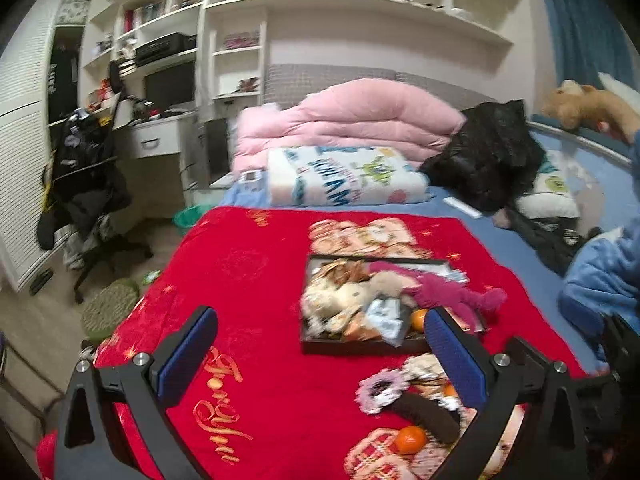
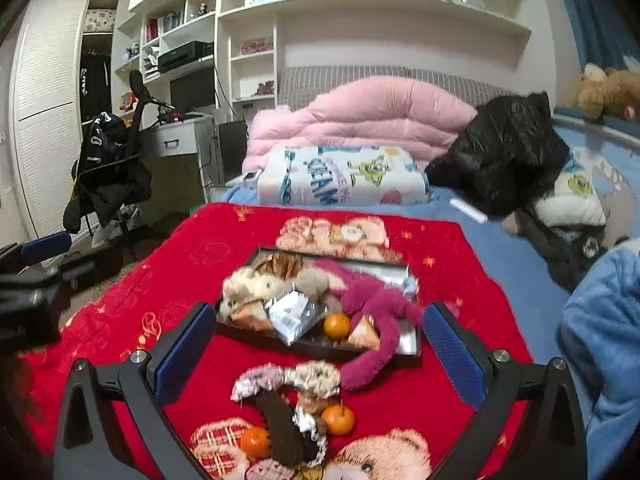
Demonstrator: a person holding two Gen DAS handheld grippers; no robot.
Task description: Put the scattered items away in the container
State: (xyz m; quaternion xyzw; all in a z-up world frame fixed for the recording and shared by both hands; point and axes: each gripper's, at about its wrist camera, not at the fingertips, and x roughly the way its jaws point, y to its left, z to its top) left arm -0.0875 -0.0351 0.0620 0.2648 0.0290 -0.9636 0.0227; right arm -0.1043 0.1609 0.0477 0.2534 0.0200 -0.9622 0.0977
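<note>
A dark shallow tray (image 2: 280, 338) (image 1: 360, 347) lies on a red blanket, piled with a magenta plush (image 2: 372, 304) (image 1: 440, 292), beige plush toys, snack packets, a silver packet (image 2: 292, 312) and an orange (image 2: 337, 325). In front of it lie loose items: crocheted scrunchies (image 2: 318, 372) (image 1: 380, 390), a brown fuzzy piece (image 2: 284, 432) (image 1: 428, 414) and two oranges (image 2: 338, 419) (image 2: 255, 442). My right gripper (image 2: 318, 344) hangs open above these loose items, nothing between its fingers. My left gripper (image 1: 320, 344) is open and empty, left of the tray.
The red blanket (image 1: 248, 280) covers the bed's foot; its left edge drops to the floor. Behind lie a cartoon pillow (image 2: 340, 180), a pink quilt (image 2: 360, 120), a black jacket (image 2: 504, 156) and a white remote (image 2: 468, 210). A person's blue sleeve (image 2: 600, 320) is at right.
</note>
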